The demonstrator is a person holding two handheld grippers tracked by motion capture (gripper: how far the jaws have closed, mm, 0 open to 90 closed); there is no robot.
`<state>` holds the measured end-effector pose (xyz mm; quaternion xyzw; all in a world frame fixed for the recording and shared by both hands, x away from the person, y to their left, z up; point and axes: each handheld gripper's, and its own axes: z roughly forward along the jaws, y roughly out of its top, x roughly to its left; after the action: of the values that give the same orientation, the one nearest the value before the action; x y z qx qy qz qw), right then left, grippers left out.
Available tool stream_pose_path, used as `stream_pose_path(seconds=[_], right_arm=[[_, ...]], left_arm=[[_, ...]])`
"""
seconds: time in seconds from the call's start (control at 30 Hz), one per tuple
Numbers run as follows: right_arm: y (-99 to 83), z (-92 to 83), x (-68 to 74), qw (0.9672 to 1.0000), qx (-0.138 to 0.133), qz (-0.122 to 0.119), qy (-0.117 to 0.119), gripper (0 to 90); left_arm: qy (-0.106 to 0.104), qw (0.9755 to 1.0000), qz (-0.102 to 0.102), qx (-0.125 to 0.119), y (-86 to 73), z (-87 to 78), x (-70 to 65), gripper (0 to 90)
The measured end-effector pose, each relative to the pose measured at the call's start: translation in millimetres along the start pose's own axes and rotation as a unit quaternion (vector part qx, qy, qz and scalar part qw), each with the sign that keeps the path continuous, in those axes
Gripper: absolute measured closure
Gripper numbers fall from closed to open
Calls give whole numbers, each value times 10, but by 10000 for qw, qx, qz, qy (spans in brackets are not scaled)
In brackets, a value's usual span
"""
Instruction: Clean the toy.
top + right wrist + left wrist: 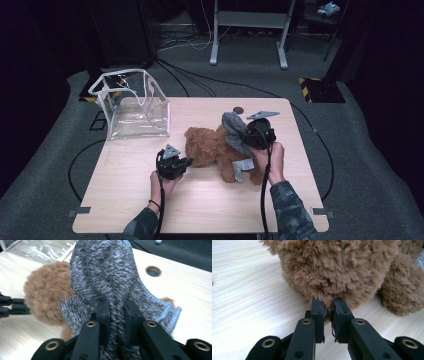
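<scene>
free: bare table [200, 200] near edge | obstacles: clear bag [134, 107] back-left, teddy bear [210, 147] centre

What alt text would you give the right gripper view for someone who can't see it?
The right gripper has its two black jaws clamped on a fold of grey knitted garment, lifted above the wooden table. Behind it lies a brown plush teddy bear.

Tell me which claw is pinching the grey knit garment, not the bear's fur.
The right claw: it grips the grey knit garment; the left claw pinches the brown bear's fur.
</scene>
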<state>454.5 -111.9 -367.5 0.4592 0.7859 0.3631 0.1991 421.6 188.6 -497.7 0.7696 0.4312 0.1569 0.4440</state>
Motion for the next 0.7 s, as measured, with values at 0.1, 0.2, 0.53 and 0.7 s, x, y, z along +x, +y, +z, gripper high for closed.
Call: stream_pose_path(seconds=[0.1,0.2,0.53,0.7], right_arm=[[60,80,98,9999,44,-85,67,762],[150,224,242,9996,66,-178,197,761],[342,561,545,9987,193,-434,191,755],[381,712,621,9976,438,-515,162,755]], left_arm=[[-22,10000,-14,-6,-2,-1,6,806],[-8,10000,3,1,-2,2,1,807],[11,10000,84,22,2,1,-2,806],[14,10000,58,3,-2,5,0,806]])
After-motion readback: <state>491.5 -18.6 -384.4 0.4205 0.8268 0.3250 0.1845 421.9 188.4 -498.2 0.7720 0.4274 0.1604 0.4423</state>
